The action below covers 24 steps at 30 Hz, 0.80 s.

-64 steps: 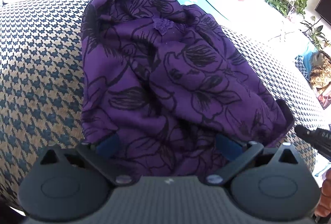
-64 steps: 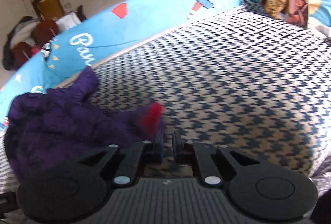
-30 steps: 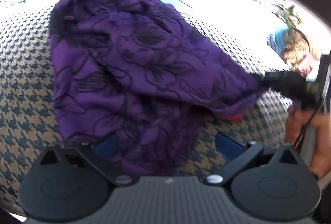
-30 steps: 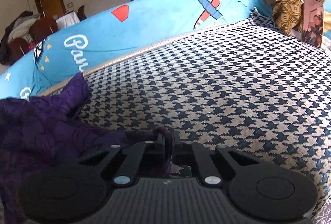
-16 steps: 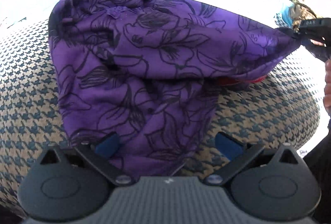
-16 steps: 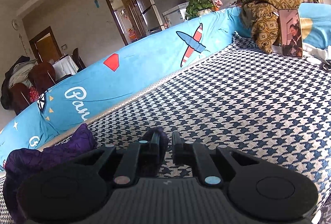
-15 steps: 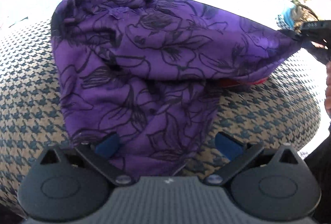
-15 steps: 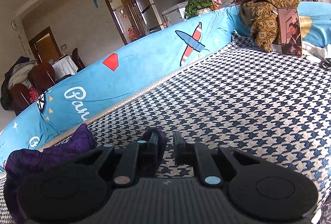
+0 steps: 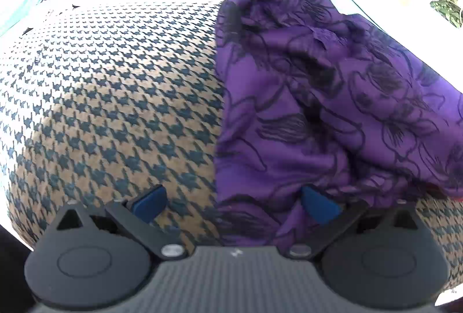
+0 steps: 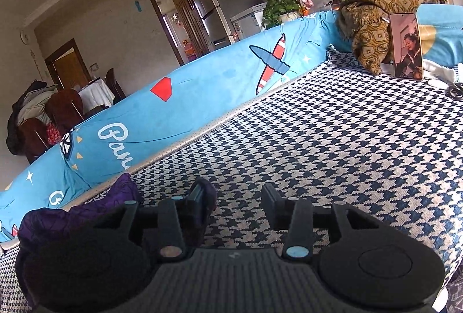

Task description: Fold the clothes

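A purple garment with black flower outlines (image 9: 332, 99) lies crumpled on the houndstooth sofa cover (image 9: 115, 99), filling the right half of the left wrist view. My left gripper (image 9: 234, 201) stands open low over the garment's near left edge, with cloth lying between its blue pads. In the right wrist view the garment (image 10: 86, 214) lies low at the left. My right gripper (image 10: 235, 197) is opening; a fold of purple cloth still clings to its left finger (image 10: 199, 197), while the right finger stands free of it.
A blue sofa back with a plane print (image 10: 202, 93) runs behind the seat. A brown patterned cloth (image 10: 373, 26) and a propped phone (image 10: 406, 45) sit at the far right corner. Beyond are a fridge, potted plants and a dining table.
My right gripper's jaws have parted from shut and let go of the garment corner. My left gripper has swung left, so the garment now fills only the right of its view.
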### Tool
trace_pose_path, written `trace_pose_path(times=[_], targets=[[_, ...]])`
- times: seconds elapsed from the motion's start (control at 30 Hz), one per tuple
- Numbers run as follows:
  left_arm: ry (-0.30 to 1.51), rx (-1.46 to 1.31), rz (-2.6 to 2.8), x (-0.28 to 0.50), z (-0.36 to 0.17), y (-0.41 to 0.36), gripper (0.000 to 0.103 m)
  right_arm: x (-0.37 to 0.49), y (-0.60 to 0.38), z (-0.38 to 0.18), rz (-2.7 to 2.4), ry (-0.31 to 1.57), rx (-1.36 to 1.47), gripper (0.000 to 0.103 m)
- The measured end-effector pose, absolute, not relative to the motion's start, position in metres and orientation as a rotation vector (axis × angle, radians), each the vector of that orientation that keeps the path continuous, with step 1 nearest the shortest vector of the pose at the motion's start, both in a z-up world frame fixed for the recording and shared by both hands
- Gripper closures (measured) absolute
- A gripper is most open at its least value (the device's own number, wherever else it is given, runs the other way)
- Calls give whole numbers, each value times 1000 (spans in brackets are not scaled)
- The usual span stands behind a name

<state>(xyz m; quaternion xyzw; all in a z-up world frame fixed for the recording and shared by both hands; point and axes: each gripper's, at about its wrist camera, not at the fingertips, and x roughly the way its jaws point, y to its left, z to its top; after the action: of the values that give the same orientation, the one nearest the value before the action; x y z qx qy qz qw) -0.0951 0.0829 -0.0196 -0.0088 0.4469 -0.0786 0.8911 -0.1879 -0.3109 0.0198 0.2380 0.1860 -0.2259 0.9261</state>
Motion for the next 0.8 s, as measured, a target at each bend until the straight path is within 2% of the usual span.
trace_pose_path(times=[0.2,0.27,0.33,0.47,0.8], targets=[[931,-84,-116,-92,-17,98,0,-195,-311,22,-467,391,493,56],[932,-92,-120,-92,-16,99,0,-195,-311,23,-475,398,481,52],[933,-90,-122,-93,-15,99,0,-190,-311,19,-458,455,482,43],[941,-100,-140,-94,-13,97,0,-184,-302,8,-399,542,466,43],[966,-112,-187,-77,-7,90,0,-166,-269,0,-275,593,382,43]])
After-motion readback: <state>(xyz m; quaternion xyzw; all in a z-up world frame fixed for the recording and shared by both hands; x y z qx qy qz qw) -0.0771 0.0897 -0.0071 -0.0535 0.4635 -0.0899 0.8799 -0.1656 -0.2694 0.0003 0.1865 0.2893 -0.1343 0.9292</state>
